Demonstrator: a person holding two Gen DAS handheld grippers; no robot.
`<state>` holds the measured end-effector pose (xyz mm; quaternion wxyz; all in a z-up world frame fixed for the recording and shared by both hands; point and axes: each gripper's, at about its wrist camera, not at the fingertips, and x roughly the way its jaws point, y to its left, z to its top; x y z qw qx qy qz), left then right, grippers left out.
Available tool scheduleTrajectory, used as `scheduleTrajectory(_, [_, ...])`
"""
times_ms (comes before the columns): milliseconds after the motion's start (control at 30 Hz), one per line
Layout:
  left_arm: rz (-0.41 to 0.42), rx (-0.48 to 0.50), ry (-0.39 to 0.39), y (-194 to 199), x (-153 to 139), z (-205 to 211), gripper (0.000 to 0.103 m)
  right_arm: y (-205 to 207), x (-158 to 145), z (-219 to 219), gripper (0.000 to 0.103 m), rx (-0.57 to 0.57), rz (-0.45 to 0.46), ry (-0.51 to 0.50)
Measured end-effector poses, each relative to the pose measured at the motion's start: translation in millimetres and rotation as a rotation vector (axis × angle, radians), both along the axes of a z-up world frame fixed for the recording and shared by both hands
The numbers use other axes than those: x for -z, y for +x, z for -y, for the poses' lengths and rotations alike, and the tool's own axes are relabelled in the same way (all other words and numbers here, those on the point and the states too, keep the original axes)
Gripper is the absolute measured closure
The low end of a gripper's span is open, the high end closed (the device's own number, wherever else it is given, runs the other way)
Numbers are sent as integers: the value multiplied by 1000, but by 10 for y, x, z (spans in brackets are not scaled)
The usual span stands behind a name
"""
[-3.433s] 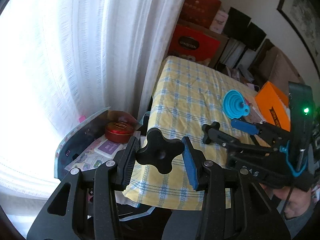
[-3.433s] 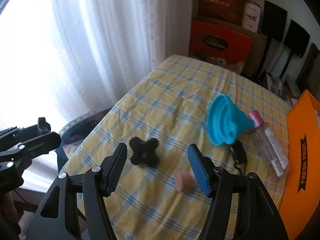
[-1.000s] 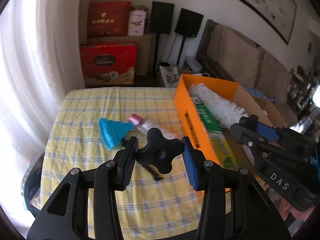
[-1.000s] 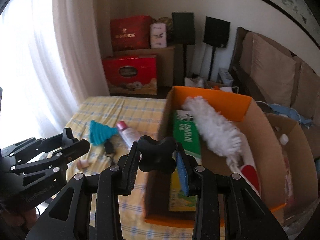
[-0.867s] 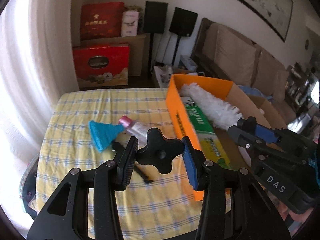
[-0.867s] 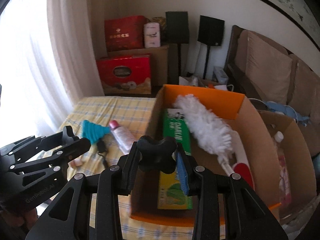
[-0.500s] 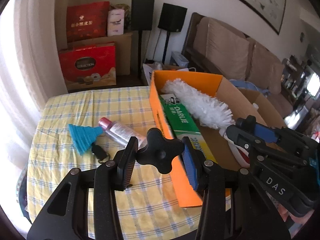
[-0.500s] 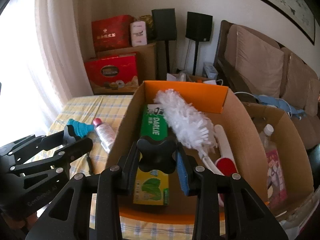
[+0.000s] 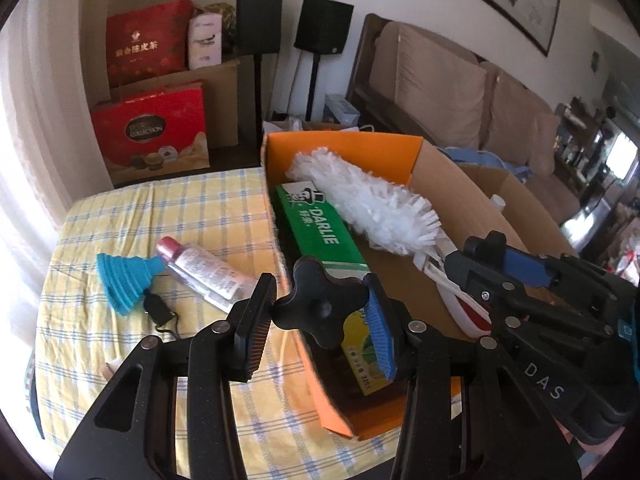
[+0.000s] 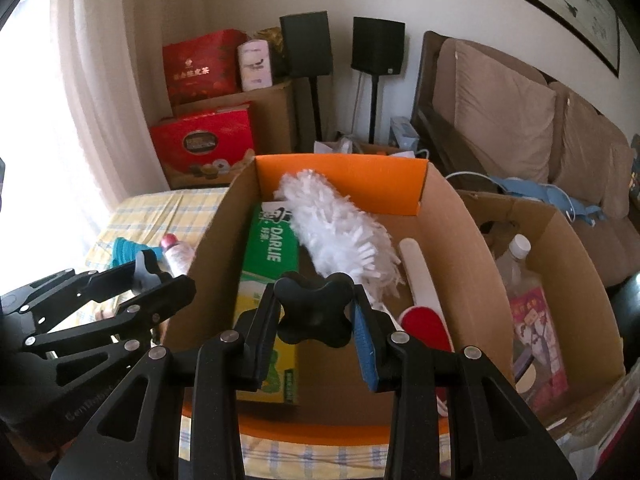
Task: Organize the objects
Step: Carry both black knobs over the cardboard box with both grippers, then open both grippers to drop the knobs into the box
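Note:
My left gripper is shut on a black cross-shaped knob, held above the near left wall of the orange cardboard box. My right gripper is shut on a second black cross-shaped knob and hangs over the inside of the same box. The box holds a green Darlie carton, a white duster and a red-headed brush. A blue funnel, a pink-capped bottle and a small black item lie on the yellow checked tablecloth.
A second open cardboard box with a plastic bottle stands right of the orange one. Red gift boxes and two black speakers stand behind the table; a brown sofa is at the right. A curtain hangs at the left.
Both grippers have swung right from the table edge by the curtain to the orange box. The right gripper, earlier open over a knob on the table, now holds it over the box.

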<state>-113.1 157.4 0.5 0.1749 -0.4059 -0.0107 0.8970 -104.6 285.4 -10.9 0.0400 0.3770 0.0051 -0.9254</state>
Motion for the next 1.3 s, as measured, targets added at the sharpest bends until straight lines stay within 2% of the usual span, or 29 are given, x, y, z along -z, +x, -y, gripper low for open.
scheduleTrajectory(467, [135,65,59,-180,293,-337,62,-140,377,-402,68,42,101,-60])
scheduleTrajectory(700, [160,80,63,-226,340,-477,62,-183,488,-541,68,64,122,-76])
scheduleTrajectory(833, [165,78,87,-247,309,-467,56,-167,484,-601,67,74,118,-82])
scheduleTrajectory(967, [171,72,96,-249,288,-431,56,-142,424,-635,64,84,99,-83])
scheduleTrajectory(1233, [128,40,86,-180,153,-275,41,-93,296,-635,62,91,65,-71])
scheduleTrajectory(1300, [111,28,82,-164,109,-222,37,-80,277,-607,59,89,59,-64])
